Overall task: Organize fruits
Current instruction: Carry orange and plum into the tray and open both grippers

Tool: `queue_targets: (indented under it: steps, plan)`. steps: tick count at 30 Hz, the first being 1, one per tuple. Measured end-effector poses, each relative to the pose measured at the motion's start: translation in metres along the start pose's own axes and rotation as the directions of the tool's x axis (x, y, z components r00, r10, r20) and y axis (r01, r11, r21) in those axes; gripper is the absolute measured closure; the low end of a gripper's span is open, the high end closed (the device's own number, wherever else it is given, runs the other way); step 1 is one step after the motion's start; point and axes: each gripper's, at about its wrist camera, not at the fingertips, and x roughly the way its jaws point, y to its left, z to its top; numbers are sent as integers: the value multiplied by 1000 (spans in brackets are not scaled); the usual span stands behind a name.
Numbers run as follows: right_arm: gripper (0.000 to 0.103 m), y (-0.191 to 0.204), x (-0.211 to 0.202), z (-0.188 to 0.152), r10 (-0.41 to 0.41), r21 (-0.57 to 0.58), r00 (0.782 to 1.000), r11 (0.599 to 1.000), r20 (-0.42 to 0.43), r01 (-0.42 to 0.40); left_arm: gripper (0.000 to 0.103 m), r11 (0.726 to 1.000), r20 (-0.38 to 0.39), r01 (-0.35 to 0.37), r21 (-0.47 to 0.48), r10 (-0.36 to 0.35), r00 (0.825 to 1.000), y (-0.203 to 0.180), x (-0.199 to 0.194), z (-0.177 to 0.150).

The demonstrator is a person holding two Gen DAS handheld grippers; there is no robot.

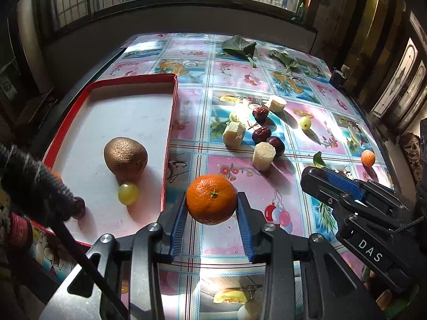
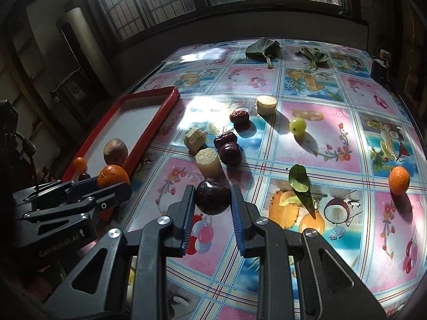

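In the left wrist view my left gripper [image 1: 212, 196] is shut on an orange mandarin [image 1: 211, 199], held just right of the red tray [image 1: 168, 138]. On the tray's white floor lie a brown kiwi [image 1: 125, 160], a green grape [image 1: 128, 193] and a dark fruit [image 1: 79, 208]. In the right wrist view my right gripper [image 2: 212, 188] is shut on a dark purple plum [image 2: 212, 196] above the tablecloth [image 2: 347, 133]. The left gripper [image 2: 114, 184] with its mandarin [image 2: 113, 176] shows at the left beside the tray [image 2: 149, 122].
Loose on the cloth lie red dates [image 2: 225, 138], sugarcane pieces [image 2: 208, 161], a green grape [image 2: 297, 125], a small orange [image 2: 399, 177] and a green leaf [image 2: 300, 181]. Larger leaves [image 2: 263, 48] rest near the far edge under the windows. A dark cable [image 1: 66, 226] crosses the tray's near corner.
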Motion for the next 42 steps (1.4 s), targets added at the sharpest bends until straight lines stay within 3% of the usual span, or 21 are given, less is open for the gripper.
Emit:
queue_targets:
  steps: [22,32,42]
  plan:
    - [75,35,16,19,46,-62,999,997,-13,-47,67,999,24,-21,-47,22,999,30,-8,4]
    - [75,56,29,31,76,-95,997,992,-27,-78,67,991,40,-65,-119,70,997,72,-14,9]
    - [75,93,68,63,128,-141,990,981,-57,-135,67,963,26,-143,-230,153,988,132,-7,18]
